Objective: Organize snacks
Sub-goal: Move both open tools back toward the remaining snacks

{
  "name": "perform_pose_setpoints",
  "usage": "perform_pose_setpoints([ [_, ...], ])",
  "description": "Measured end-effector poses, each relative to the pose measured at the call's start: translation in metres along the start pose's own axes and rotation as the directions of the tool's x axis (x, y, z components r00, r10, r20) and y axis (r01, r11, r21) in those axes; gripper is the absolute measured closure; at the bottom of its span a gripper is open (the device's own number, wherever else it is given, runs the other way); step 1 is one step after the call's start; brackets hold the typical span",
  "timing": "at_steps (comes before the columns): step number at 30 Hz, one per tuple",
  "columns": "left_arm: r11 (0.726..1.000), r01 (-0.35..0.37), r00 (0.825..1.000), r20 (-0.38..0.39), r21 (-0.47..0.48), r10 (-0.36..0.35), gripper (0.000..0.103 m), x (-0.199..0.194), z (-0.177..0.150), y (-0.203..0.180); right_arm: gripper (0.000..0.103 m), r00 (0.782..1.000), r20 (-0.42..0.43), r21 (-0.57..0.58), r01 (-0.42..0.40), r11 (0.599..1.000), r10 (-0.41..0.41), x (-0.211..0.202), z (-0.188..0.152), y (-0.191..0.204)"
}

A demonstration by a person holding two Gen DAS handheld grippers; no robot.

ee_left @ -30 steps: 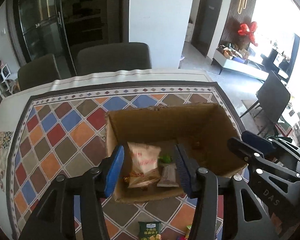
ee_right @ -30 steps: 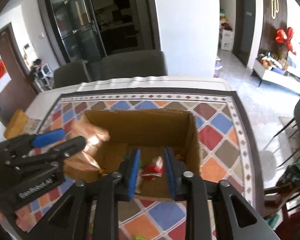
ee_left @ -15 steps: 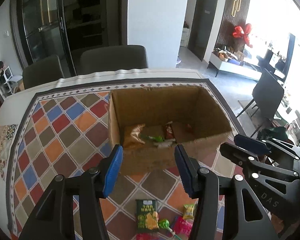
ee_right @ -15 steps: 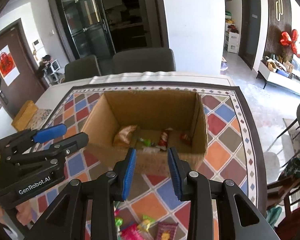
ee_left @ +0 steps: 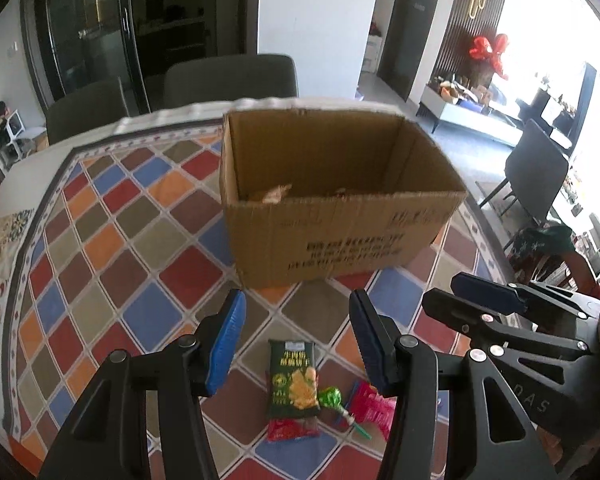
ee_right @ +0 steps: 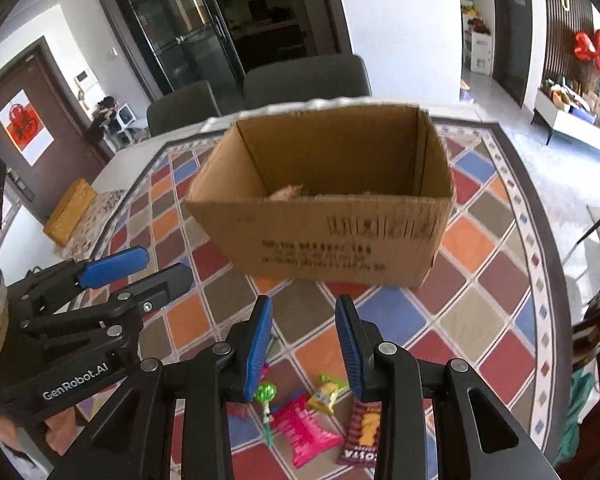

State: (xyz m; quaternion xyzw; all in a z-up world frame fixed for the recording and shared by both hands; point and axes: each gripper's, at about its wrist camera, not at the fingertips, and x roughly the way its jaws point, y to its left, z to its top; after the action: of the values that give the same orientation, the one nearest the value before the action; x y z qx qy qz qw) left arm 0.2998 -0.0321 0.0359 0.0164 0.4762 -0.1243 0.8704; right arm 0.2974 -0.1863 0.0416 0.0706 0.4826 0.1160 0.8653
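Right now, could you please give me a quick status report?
Left gripper and right gripper both open, empty. Loose snacks on the tablecloth beneath them; cardboard box beyond, some snacks inside. Nothing in the way.

Probably home: dining table (ee_left: 80,240), chairs (ee_left: 228,76).

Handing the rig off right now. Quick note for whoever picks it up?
Left gripper: open, empty, above the loose snacks.
Right gripper: open, empty, beside it over the same pile.
Cardboard box: upright on the patterned tablecloth, top open; at least one packet shows inside.
On the cloth in front of the box: green packet, green lollipop, pink packet, small yellow packet, dark maroon packet, a red packet under the green one.
Done: some snacks boxed.
Left: pick up these loose ones and drop them in the box.
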Motion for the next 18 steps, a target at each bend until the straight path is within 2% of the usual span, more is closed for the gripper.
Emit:
perform_pose_setpoints([
  [9,1.000,0.015,0.993,-0.119,0.017,-0.013,0.050,0.031,-0.028,0.003,0.069,0.995,-0.093,0.043,0.026,0.999,-0.022,0.025,-0.027,-0.004],
  [18,0.997,0.047,0.963,-0.267,0.059,-0.030,0.050,0.072,-0.046,0.003,0.069,0.984,-0.176,0.089,0.053,0.995,-0.037,0.049,-0.052,-0.008],
])
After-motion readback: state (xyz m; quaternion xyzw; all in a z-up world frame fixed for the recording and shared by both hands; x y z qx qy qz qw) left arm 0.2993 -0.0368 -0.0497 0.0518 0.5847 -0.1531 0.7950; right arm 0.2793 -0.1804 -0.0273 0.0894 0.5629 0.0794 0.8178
